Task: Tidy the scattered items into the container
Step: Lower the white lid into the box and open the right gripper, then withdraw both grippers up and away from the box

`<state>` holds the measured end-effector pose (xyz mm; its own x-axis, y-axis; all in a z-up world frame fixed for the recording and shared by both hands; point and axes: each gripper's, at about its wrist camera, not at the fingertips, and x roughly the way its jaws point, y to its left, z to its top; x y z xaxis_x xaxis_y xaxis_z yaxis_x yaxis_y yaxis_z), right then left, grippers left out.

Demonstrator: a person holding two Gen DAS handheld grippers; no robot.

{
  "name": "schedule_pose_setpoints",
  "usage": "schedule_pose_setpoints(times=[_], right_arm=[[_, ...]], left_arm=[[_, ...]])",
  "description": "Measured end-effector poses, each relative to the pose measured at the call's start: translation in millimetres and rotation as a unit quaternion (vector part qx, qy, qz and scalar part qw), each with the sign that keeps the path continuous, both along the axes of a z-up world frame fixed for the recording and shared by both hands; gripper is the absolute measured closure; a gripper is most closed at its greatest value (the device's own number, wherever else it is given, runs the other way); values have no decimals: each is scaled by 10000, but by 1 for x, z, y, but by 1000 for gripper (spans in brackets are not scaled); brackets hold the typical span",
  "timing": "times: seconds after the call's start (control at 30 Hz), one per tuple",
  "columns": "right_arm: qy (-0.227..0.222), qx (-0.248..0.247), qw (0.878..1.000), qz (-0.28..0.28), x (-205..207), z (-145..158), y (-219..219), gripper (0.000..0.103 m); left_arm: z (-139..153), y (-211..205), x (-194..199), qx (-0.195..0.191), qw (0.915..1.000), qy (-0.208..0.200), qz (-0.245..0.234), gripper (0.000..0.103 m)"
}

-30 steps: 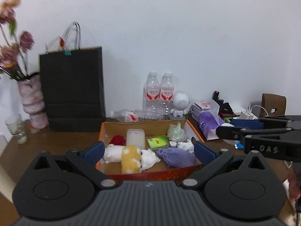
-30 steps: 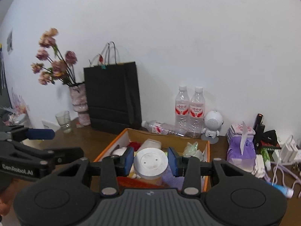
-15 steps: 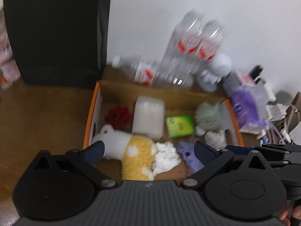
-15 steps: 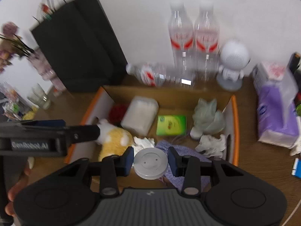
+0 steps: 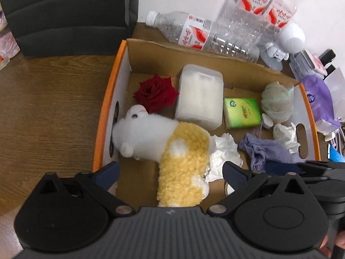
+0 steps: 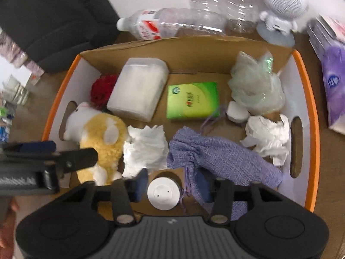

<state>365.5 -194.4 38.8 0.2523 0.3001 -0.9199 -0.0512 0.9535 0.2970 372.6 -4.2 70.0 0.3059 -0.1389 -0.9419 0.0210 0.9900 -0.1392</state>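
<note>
The right hand-held gripper (image 6: 171,186) was held low over the cardboard box (image 6: 312,116), its jaws opening so that the white round lid (image 6: 163,193), no longer pinched, could settle inside. The left hand-held gripper (image 5: 170,173) hung released above the plush toy (image 5: 172,149).

Water bottles (image 5: 215,32), blk paper bag (image 5: 69,10), robot speaker (image 6: 282,2) behind.

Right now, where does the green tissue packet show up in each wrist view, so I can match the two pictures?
Left wrist: green tissue packet right of centre, on the box floor.
Right wrist: green tissue packet just above centre, on the box floor.
Shared landmark: the white plastic tub lies immediately left of it in both.
</note>
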Motion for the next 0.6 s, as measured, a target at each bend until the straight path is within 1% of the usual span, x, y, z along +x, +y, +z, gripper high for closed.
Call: schedule_pose_setpoints(times=[0.07,0.13,0.17,0.2,0.23,0.27,0.33,0.43,0.6], right_arm=[[16,-79,10000,-42,-2,7,-5,47],[18,-131,9999,-84,-4,16,-10,44],[-12,-224,9997,-70,-6,21,-11,38],[2,-350,9994,-47,-7,24,-12,29],[47,-514,9987,-31,-8,25,-12,23],[56,-696,9976,-42,-10,26,-14,12],[55,-923,9957,-112,-15,28,-18,11],[170,-887,9956,-270,-24,29,-28,11],[163,-895,9946,-500,-47,40,-34,12]], left_arm=[[1,-3,-1,68,10000,2,-37,0],[4,-4,-2,104,9999,2,-30,0],[5,-5,-3,139,9999,-2,-3,0],[6,-6,-4,198,9998,11,28,0],[7,-8,-6,260,9996,34,36,0],[8,-10,-9,310,9995,41,15,0],[10,-15,-15,427,9991,28,-27,0],[15,-23,-29,540,9985,-2,-79,0],[30,-36,-57,664,9976,-73,-160,0]])
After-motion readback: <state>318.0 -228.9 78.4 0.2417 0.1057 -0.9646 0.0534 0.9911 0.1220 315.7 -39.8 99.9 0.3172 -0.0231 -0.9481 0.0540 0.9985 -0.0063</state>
